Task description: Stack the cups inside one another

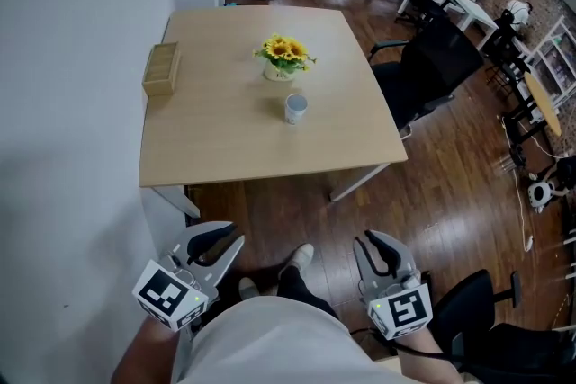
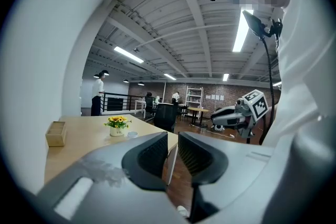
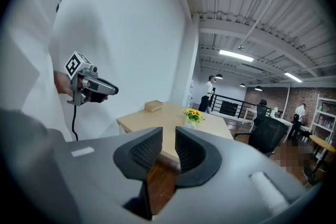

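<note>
**Both grippers empty, short of the table**

I am holding my left gripper (image 1: pixel 219 238) with its jaws slightly apart, gripping nothing. On the wooden table (image 1: pixel 225 144) the white cup (image 1: pixel 295 108) is standing just in front of the sunflower pot (image 1: pixel 283 58). My right gripper (image 1: pixel 373 240) is likewise gaping narrowly, empty.

tabletop (image 1: pixel 225 139) bare before the cup (image 1: pixel 295 108); flower pot (image 1: pixel 278 70) close behind, wooden box (image 1: pixel 162 69) well left

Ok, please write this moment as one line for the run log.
left gripper open, empty | right gripper open, empty | both short of table | cup on table by flowers, untouched
</note>
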A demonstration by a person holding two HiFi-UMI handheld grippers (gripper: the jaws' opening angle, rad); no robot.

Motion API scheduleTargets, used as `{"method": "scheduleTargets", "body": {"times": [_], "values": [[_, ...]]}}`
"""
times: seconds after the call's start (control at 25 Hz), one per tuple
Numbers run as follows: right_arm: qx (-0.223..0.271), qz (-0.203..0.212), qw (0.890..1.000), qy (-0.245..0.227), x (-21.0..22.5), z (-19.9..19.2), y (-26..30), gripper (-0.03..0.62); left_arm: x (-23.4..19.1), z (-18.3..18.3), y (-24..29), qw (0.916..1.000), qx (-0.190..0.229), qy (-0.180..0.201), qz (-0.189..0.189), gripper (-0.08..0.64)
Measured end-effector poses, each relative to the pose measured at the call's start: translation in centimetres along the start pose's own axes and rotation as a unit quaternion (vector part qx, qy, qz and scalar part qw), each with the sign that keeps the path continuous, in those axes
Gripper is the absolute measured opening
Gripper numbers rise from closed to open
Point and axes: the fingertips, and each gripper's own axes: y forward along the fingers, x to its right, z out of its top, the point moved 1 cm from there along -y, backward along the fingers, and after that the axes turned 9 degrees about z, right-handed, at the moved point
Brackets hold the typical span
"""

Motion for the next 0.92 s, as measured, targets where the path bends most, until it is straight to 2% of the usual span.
{"method": "scheduleTargets", "body": {"times": [0.28, 0.48, 0.92], "values": [[-0.003, -0.002, 1.0, -0.006, -0.9, -0.2, -0.7, 0.073, 0.7, -0.1, -0.8, 0.9999, 0.012, 0.0, 0.003, 0.071], [-0.002, 0.007, 0.999, -0.035, -2.0, 0.1, -0.7, 0.071, 0.9, -1.0, -1.8, 0.9999, 0.006, 0.002, 0.01, 0.071], [-0.002, 0.01, 0.999, -0.041, -3.7, 0.1, -0.7, 0.067, 1.0, -1.6, -3.5, 0.9998, 0.011, 0.003, 0.015, 0.071]]}}
